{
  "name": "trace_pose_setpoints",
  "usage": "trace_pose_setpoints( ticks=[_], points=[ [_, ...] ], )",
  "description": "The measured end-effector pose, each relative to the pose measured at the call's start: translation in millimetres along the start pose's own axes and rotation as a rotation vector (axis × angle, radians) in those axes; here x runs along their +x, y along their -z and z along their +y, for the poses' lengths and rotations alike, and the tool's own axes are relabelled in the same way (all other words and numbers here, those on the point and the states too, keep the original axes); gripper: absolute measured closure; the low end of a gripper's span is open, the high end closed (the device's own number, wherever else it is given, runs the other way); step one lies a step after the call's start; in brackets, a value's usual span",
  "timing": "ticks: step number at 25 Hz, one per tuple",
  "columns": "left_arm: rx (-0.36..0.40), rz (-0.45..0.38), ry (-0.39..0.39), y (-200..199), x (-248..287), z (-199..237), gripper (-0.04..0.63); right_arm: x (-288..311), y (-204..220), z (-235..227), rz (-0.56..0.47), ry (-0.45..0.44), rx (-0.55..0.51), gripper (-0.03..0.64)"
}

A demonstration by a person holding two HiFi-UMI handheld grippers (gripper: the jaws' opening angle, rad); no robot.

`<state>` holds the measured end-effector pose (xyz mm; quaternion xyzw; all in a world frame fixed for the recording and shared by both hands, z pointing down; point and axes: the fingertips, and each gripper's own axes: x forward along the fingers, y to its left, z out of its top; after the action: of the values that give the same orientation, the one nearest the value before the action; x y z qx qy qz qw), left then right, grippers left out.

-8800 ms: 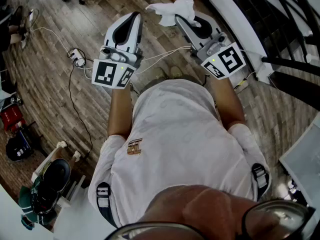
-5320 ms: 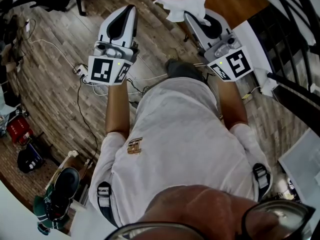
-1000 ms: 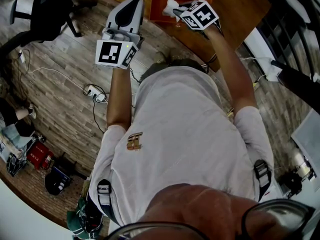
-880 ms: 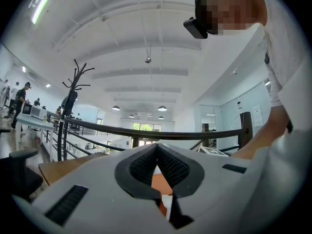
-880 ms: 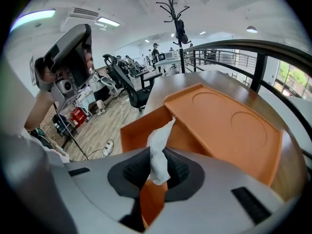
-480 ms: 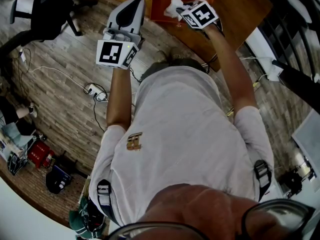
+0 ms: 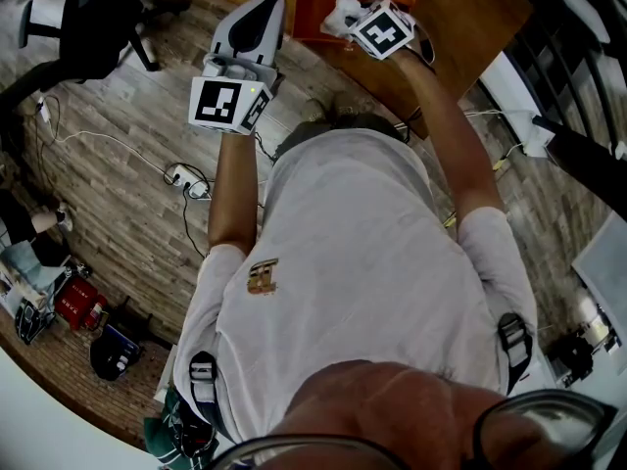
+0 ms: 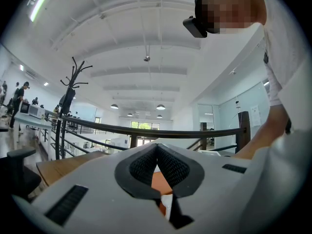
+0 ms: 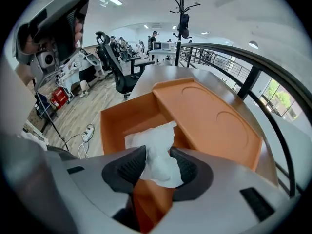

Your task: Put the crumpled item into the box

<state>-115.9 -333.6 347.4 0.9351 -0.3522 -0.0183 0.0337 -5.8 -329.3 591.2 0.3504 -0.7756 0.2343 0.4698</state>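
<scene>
The right gripper (image 9: 157, 155) points down over the box (image 9: 117, 123), its jaws apart and just opened, the tissue (image 9: 153, 143) lying loose between the pads and spreading toward 12 o'clock over the box's inside. The lid (image 9: 209, 121) lies at 2 o'clock, a railing (image 9: 250, 80) at 3 o'clock and open floor (image 9: 83, 106) at 9 o'clock. The left gripper (image 8: 157, 150) hangs level at 9 o'clock of the right one, near the table (image 7: 460, 8) edge, jaws together on nothing; its cube (image 7: 227, 104) bears square markers, and the shirt emblem (image 7: 262, 280) is too small to read.
</scene>
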Motion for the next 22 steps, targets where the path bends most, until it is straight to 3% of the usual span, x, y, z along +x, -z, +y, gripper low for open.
trace_pose_setpoints(
  ticks=[8,18,22],
  points=[
    [-0.001,-0.002,-0.002,-2,-3,0,0.575,-7,-6,-14,0.015,0.126,-0.073,0.417],
    [-0.005,-0.002,0.007,0,-2,-5,0.575,-1,5,-21,0.058,0.193,-0.101,0.399],
    [-0.008,-0.001,0.011,2,2,-6,0.575,-7,4,-24,0.023,0.19,-0.099,0.399]
  ],
)
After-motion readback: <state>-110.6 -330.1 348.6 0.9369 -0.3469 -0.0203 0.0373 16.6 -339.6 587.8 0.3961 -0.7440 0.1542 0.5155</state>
